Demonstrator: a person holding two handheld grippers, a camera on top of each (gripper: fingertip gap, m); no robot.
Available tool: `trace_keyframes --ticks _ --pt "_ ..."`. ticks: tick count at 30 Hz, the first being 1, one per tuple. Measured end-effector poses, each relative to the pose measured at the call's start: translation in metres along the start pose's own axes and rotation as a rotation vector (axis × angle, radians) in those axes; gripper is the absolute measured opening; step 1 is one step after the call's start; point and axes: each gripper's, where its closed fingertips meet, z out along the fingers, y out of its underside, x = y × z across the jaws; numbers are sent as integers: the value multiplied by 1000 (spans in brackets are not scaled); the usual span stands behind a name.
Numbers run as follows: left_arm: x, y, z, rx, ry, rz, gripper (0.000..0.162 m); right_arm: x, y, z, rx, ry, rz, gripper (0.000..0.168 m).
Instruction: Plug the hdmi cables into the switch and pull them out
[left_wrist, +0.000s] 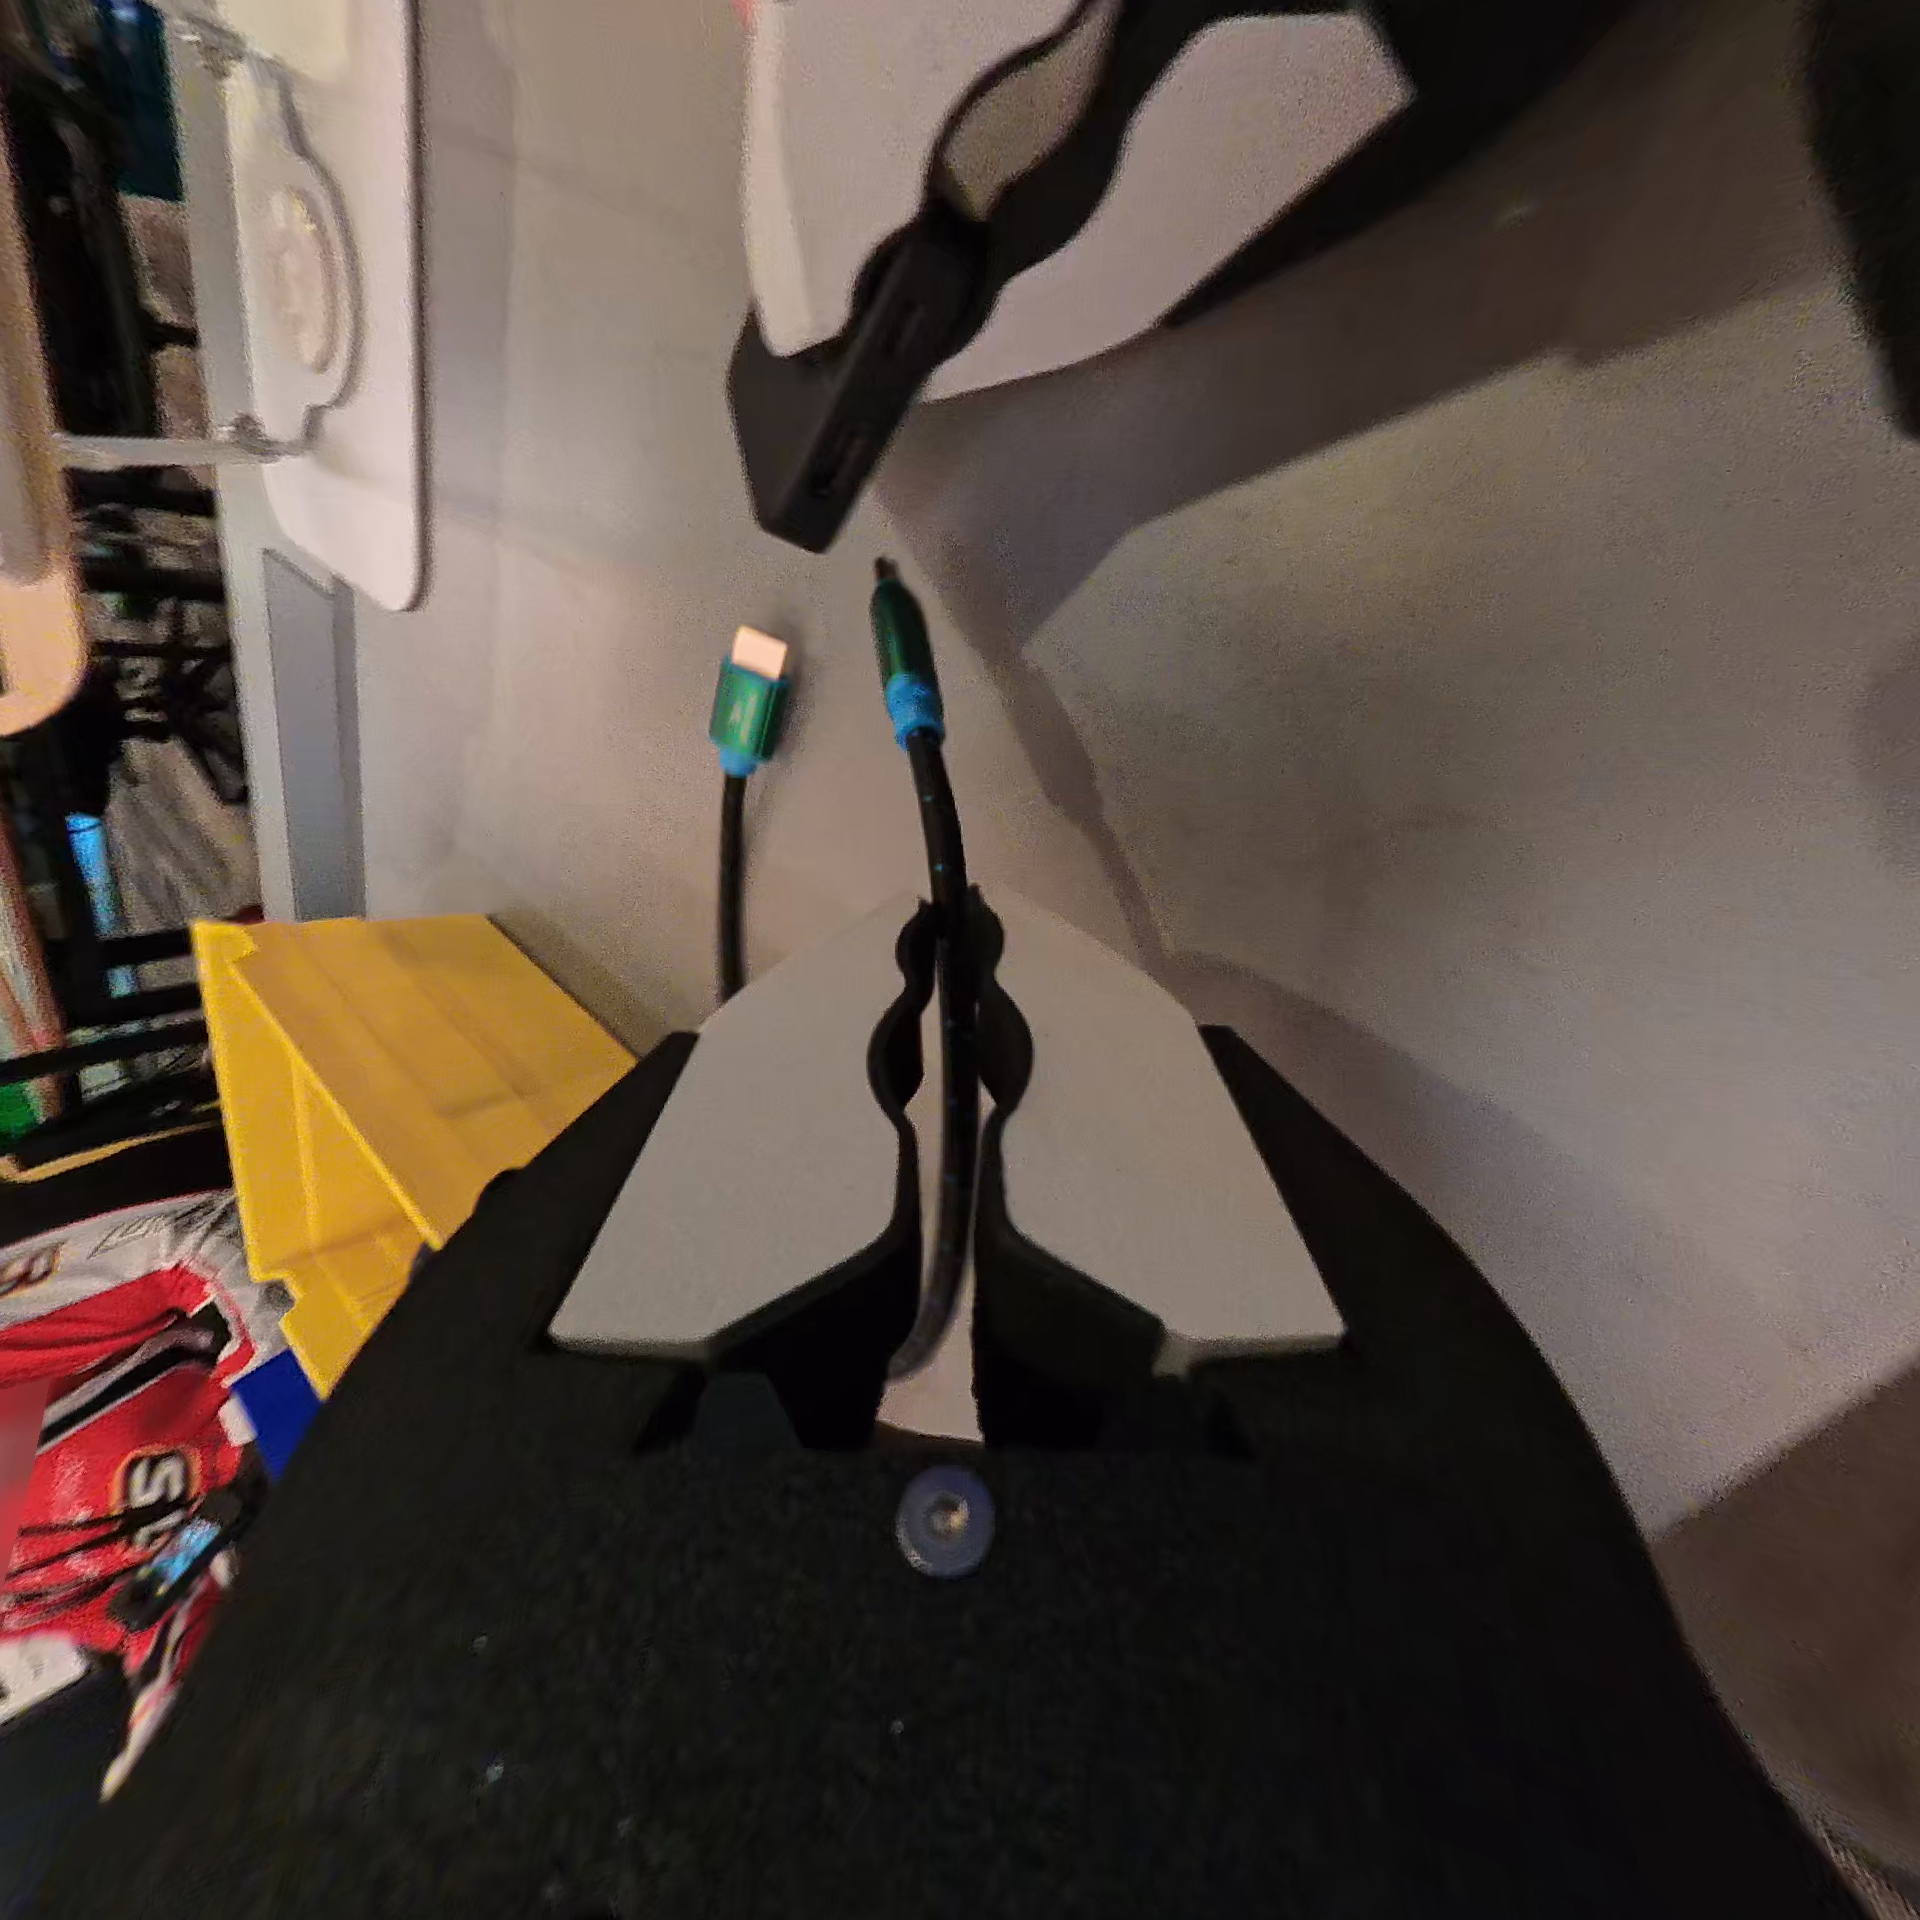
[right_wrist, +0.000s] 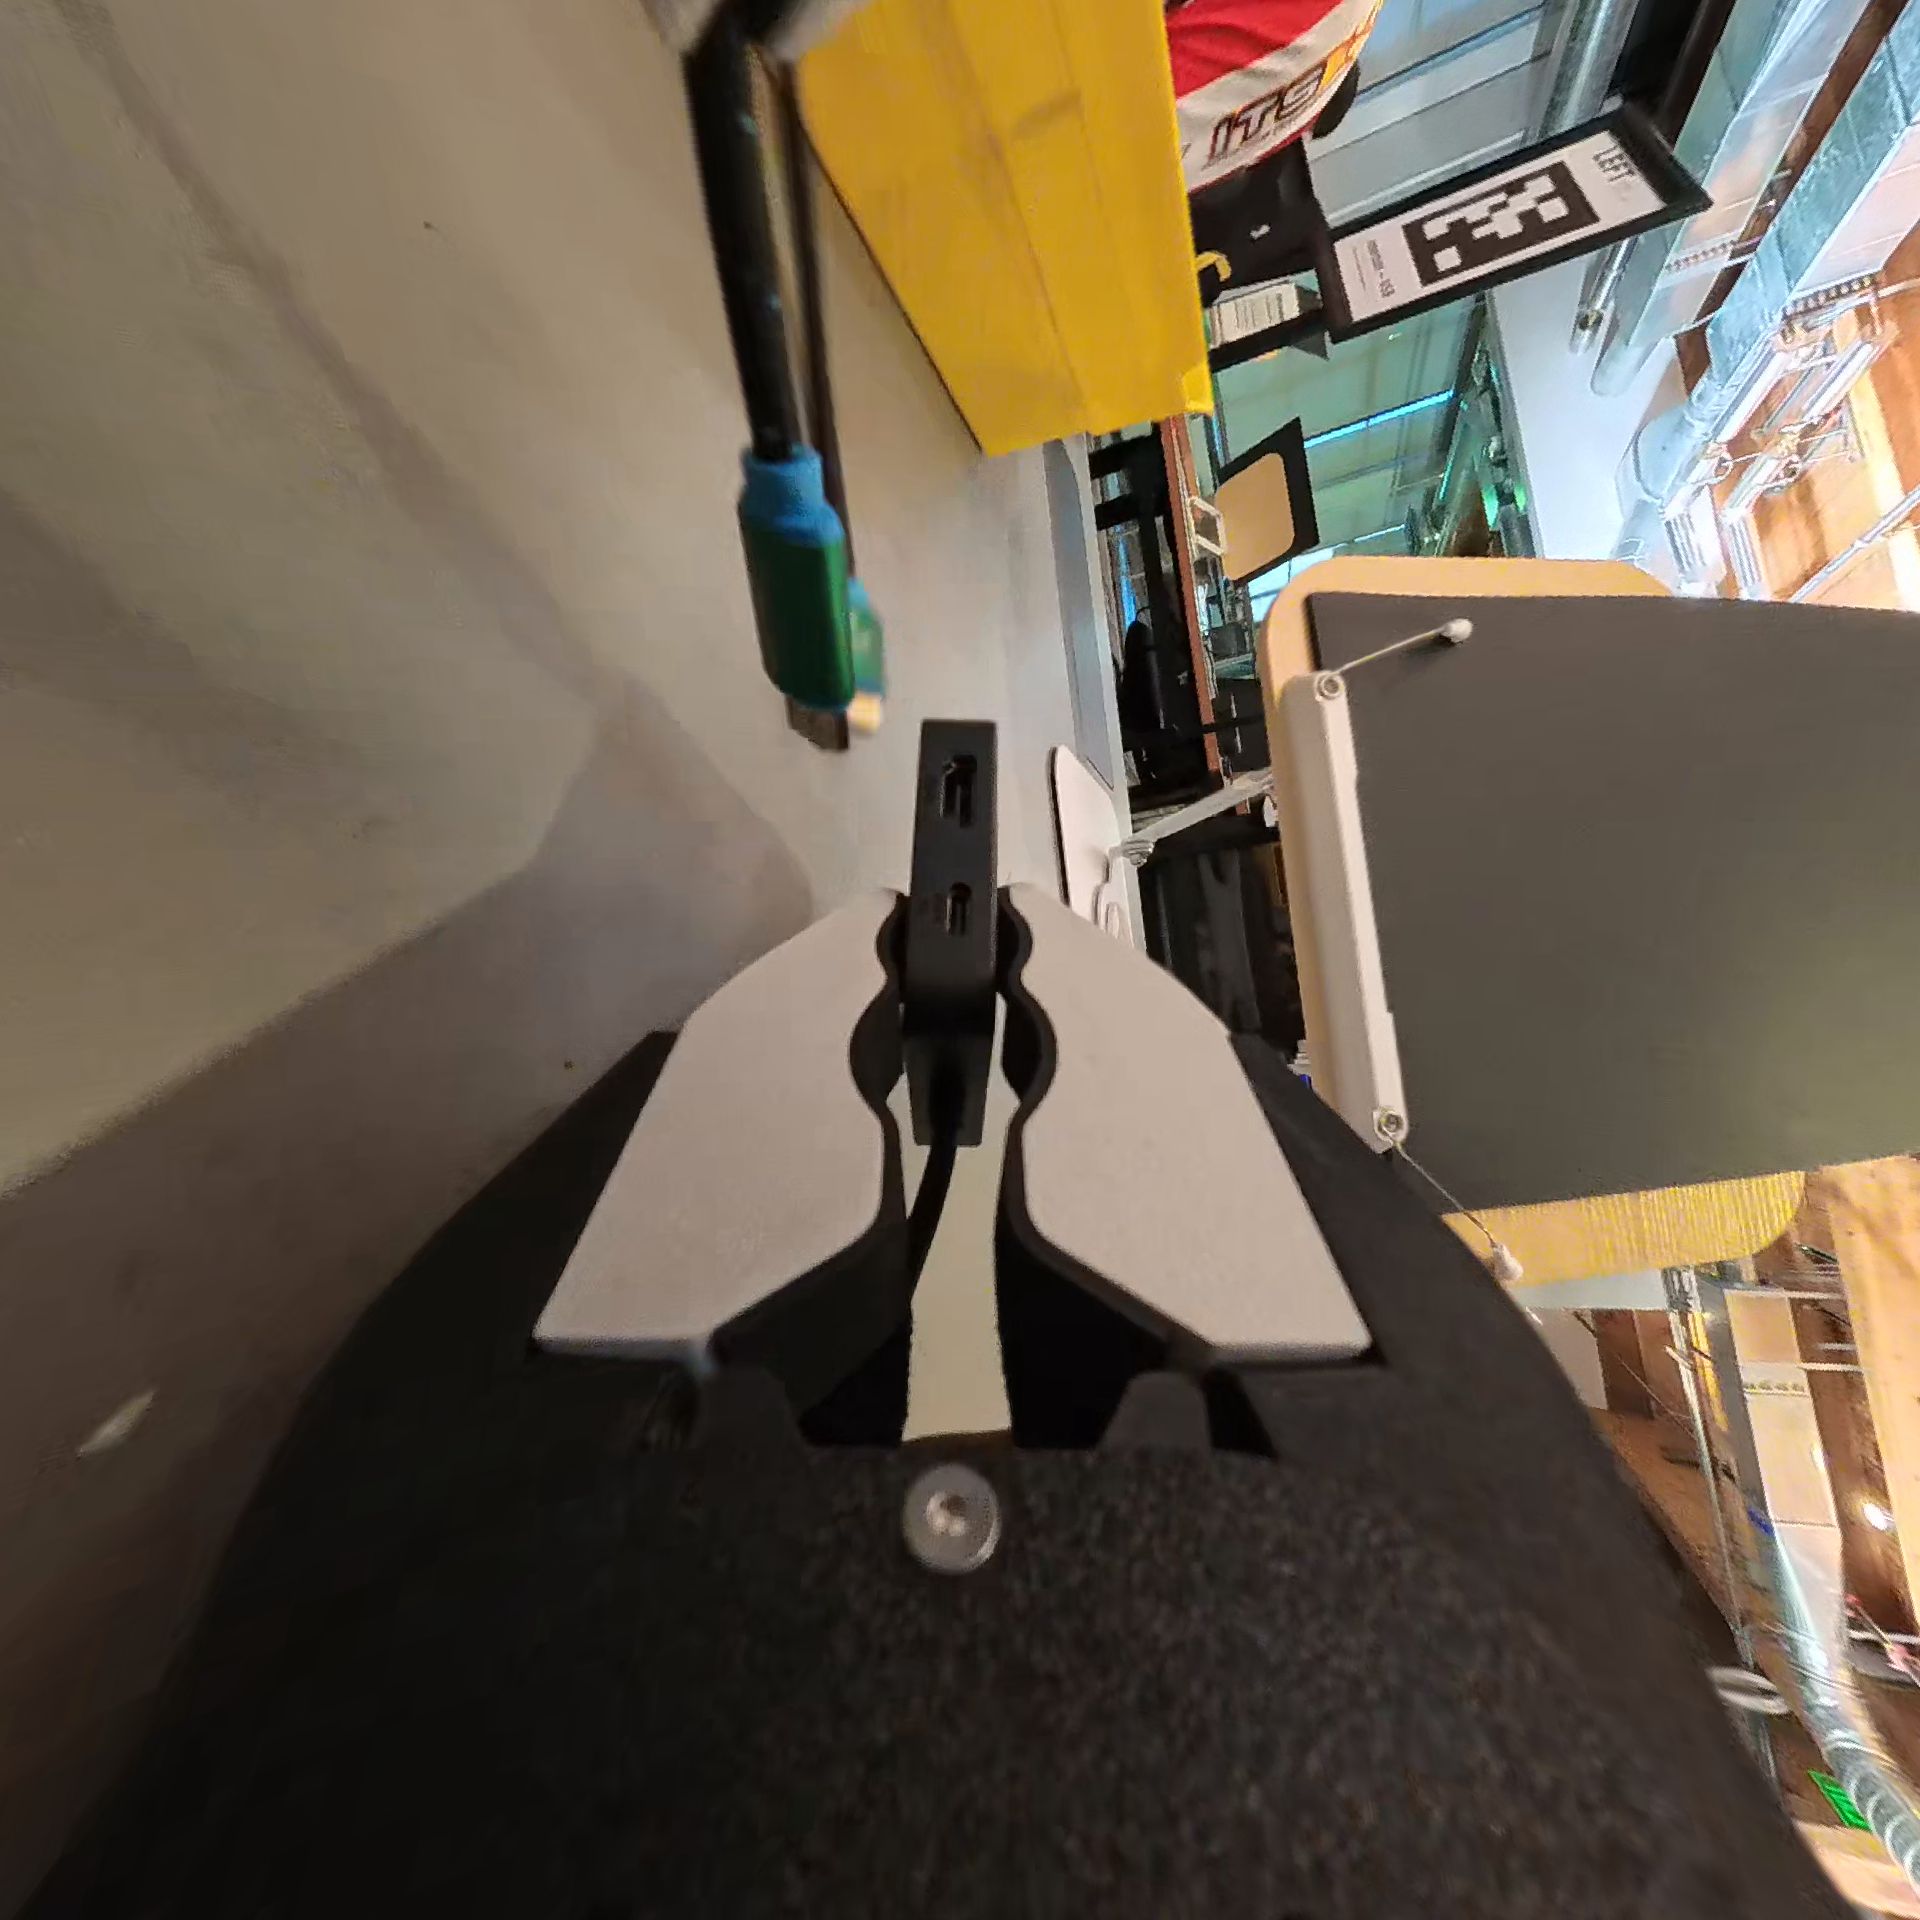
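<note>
Above a pale bench (left_wrist: 1455, 831), the left gripper (left_wrist: 948, 914) jaws clamp a braided HDMI cable (left_wrist: 940, 831), its green plug (left_wrist: 902, 644) pointing toward twelve o'clock just short of the black switch (right_wrist: 956, 831) clamped in the right gripper (right_wrist: 951, 914) jaws.

A pale grey table (left_wrist: 1455, 831) carries a yellow bin (left_wrist: 395, 1070) — beside it lies a green-plugged cable (left_wrist: 746, 707).
</note>
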Motion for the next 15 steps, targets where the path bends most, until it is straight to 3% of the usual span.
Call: trace_keyframes --ticks 4,8,10,13,15 --pt "-2 0 11 8 -47 -10 0 -5 7 0 -24 -25 -12 13" --pt "22 1 26 68 50 -109 0 -6 14 2 -38 -52 16 13" --pt "26 3 28 132 126 -303 0 -6 17 2 -37 -62 49 13" --pt "23 -6 28 279 324 -708 21 -5 20 2 -33 -77 91 13" --pt "17 -11 33 327 384 -880 36 -6 19 3 -24 -95 124 13"
